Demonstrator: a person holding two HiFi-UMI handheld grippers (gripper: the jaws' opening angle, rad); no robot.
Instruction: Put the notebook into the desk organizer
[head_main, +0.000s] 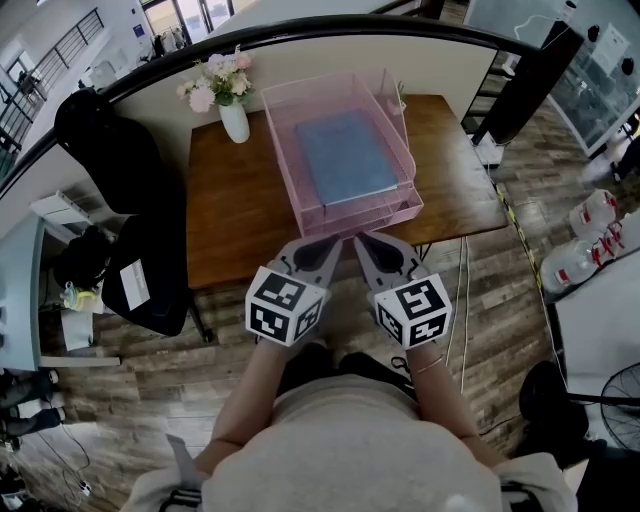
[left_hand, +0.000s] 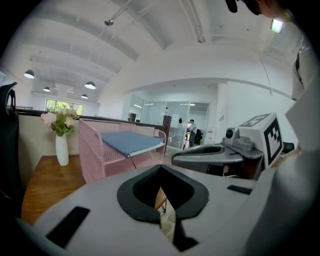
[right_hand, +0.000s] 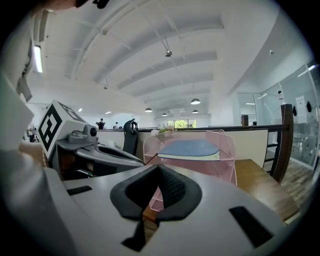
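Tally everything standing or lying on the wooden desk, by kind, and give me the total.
desk organizer: 1
notebook: 1
vase of flowers: 1
Total: 3
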